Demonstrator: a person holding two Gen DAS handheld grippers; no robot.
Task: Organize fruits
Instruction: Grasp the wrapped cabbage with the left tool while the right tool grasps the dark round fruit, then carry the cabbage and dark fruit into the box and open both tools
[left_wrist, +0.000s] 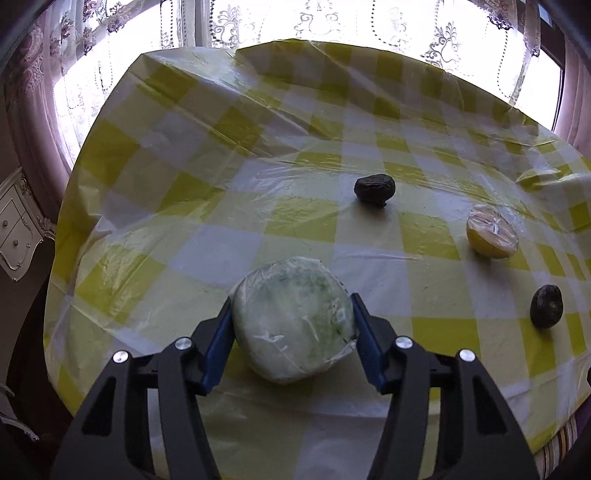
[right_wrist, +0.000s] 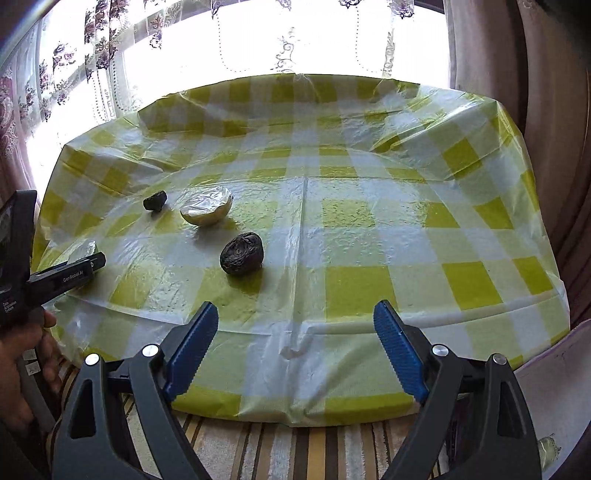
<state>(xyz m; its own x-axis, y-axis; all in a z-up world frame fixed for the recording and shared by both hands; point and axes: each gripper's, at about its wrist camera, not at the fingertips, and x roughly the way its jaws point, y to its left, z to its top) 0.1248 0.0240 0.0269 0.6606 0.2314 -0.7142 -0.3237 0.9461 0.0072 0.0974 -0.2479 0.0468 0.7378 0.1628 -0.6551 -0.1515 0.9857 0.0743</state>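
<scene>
A pale green-white cut fruit wrapped in cling film (left_wrist: 291, 317) sits on the yellow-checked tablecloth (left_wrist: 177, 206). My left gripper (left_wrist: 291, 299) is shut on it, with one blue pad against each side. Further right lie a dark wrinkled fruit (left_wrist: 373, 190), a wrapped lemon half (left_wrist: 493, 232) and a second dark fruit (left_wrist: 546, 305). In the right wrist view my right gripper (right_wrist: 295, 305) stands open and empty over the table's near edge. The closest dark fruit (right_wrist: 242, 253) lies beyond it to the left, then the lemon half (right_wrist: 206, 209) and the small dark fruit (right_wrist: 155, 201). The left gripper (right_wrist: 92, 262) shows at the far left.
A person's hand (right_wrist: 22, 350) holds the left gripper's handle. Lace curtains and a bright window stand behind the table. A white cabinet (left_wrist: 18, 236) is at the left, and a striped rug (right_wrist: 295, 450) lies below the near table edge.
</scene>
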